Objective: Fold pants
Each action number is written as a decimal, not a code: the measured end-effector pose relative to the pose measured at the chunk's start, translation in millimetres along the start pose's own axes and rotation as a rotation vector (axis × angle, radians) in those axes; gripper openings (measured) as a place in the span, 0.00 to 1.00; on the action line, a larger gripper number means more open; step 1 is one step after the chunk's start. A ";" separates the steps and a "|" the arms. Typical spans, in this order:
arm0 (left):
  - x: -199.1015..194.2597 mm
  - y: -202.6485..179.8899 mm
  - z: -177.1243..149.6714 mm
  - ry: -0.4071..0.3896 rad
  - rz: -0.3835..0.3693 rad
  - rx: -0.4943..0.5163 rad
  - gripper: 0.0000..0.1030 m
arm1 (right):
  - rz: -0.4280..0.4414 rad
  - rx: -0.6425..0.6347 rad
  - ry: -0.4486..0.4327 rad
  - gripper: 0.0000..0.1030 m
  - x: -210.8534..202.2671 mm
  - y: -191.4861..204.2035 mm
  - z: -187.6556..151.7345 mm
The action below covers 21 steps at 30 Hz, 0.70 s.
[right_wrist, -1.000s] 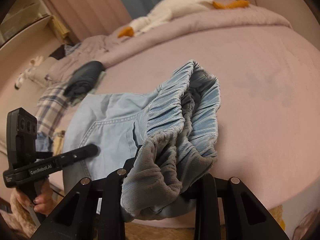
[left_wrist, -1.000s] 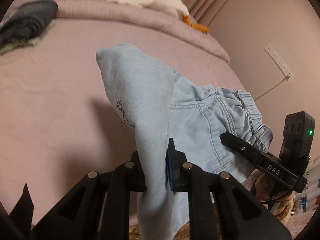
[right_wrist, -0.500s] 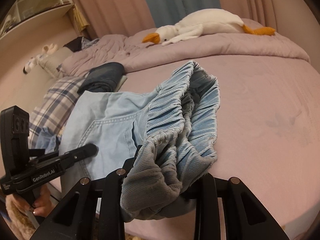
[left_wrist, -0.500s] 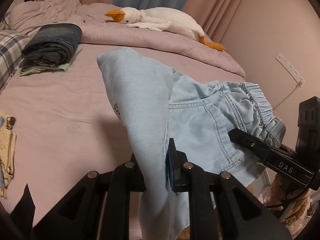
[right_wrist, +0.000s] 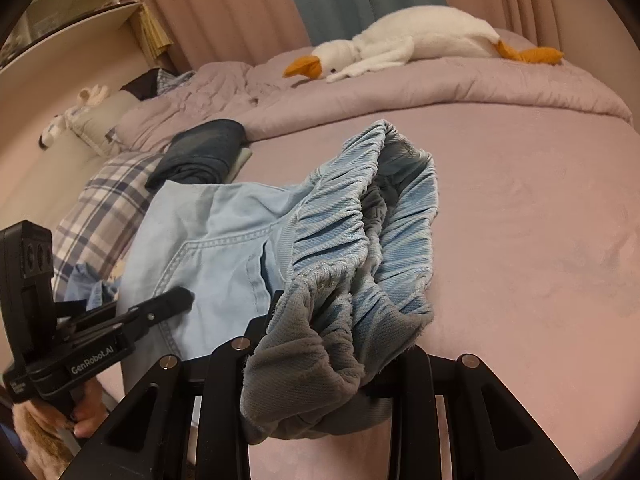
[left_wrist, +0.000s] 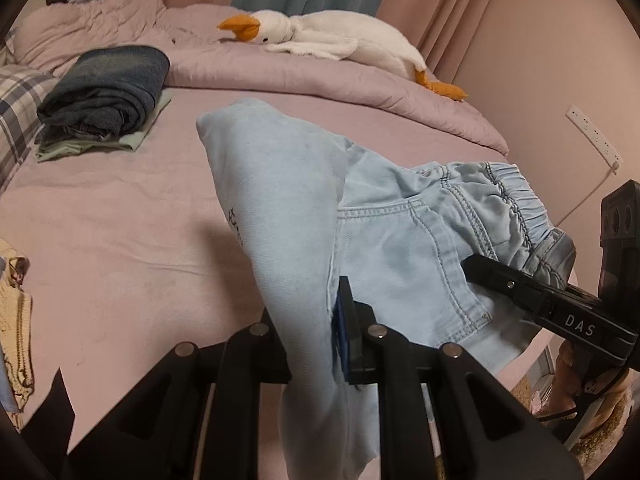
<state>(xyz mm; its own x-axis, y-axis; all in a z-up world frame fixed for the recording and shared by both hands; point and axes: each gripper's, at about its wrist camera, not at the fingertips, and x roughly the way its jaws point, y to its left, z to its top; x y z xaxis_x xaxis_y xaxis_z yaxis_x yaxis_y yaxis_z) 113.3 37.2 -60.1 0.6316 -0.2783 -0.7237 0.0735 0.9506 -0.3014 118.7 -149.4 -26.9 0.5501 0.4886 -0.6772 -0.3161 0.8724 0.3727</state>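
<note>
Lettering reading "DAS" is seen in the left wrist view on the side of the right hand-held gripper point(left_wrist: 476, 270), whose fingers are closed on the elastic waistband of the pale blue pants point(left_wrist: 404, 236). Dark printed writing on the raised leg fabric cannot be read. The left hand-held gripper point(left_wrist: 312, 336) is pressed together on that leg fabric, which is pinched between its fingers and hangs below them. The pants are held above the near edge of the bed point(left_wrist: 120, 216). A broad bare stretch of pink sheet is seen to the left. A folded dark stack point(left_wrist: 104, 96) lies far left, a plush goose point(left_wrist: 328, 36) at the far side.

"GenRobot.AI" is read in the right wrist view on the left hand-held gripper point(right_wrist: 176, 300), beside a stitched pocket. The bunched waistband is clamped in the right hand-held gripper point(right_wrist: 320, 344). Open sheet is seen to the right, up to the bed's curved edge.
</note>
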 end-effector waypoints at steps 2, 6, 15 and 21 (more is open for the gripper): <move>8.8 3.5 2.2 0.009 0.003 -0.007 0.15 | -0.003 0.010 0.009 0.30 5.8 -2.2 1.2; 25.6 7.5 3.6 0.033 0.014 -0.004 0.16 | -0.015 0.022 0.033 0.30 18.9 -5.4 1.2; 61.6 18.4 -0.6 0.089 0.028 -0.027 0.16 | -0.024 0.059 0.102 0.30 53.6 -18.6 -2.5; 82.4 30.0 -6.8 0.141 0.038 -0.054 0.20 | -0.042 0.064 0.155 0.30 71.9 -25.0 -8.3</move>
<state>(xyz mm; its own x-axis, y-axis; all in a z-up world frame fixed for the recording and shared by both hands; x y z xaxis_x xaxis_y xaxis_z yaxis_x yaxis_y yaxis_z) 162.3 41.9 -133.0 0.5180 -0.2628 -0.8140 0.0077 0.9530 -0.3028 159.7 -136.2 -90.2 0.4346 0.4489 -0.7808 -0.2429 0.8932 0.3784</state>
